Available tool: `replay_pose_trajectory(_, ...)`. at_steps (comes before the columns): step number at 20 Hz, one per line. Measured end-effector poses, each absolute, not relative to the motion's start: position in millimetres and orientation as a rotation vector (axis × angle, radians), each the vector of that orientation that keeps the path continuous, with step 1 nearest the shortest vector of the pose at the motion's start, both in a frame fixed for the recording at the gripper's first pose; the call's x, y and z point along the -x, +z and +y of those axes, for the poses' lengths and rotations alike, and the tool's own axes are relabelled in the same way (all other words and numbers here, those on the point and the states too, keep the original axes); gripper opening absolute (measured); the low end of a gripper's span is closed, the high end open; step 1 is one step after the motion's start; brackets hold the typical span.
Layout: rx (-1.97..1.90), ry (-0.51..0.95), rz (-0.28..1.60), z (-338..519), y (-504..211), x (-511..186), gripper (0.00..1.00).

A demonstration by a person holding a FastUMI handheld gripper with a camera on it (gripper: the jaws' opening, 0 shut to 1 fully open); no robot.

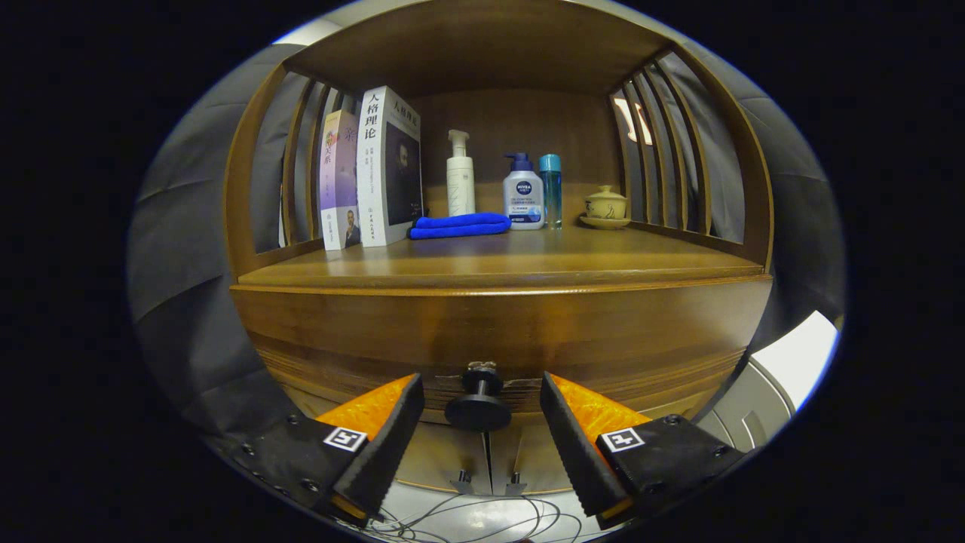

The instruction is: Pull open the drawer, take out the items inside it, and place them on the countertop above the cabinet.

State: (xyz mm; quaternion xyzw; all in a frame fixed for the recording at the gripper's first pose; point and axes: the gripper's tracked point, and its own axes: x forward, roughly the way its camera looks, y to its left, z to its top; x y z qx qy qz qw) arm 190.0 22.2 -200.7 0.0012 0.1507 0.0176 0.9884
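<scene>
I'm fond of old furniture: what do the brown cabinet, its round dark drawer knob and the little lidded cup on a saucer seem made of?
The brown cabinet looks like varnished wood: grain lines and a soft sheen. The round dark drawer knob, between the open tongs, seems matt metal or painted wood; I cannot tell which. The little lidded cup on a saucer looks like glazed ceramic, smooth and pale.

We see the drawer knob (478,403) between our spread claw (482,430) fingers, books (371,170) left on the counter (497,264), bottles (501,188) centre, teacup (605,205) right.
</scene>
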Motion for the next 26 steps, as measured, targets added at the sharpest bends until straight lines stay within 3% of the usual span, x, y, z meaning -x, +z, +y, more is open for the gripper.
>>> replay_pose_trajectory(10, 0.027, 0.014, 0.318, 26.4, -212.7, -194.9, 0.46)
replay_pose_trajectory(12, 0.043, 0.022, 0.324, 23.5, -211.8, -195.7, 0.36)
replay_pose_trajectory(13, 0.037, 0.031, 0.329, 23.2, -211.3, -196.6, 0.27)
replay_pose_trajectory(26, 0.021, 0.037, 0.356, 22.7, -213.5, -155.9, 0.26)
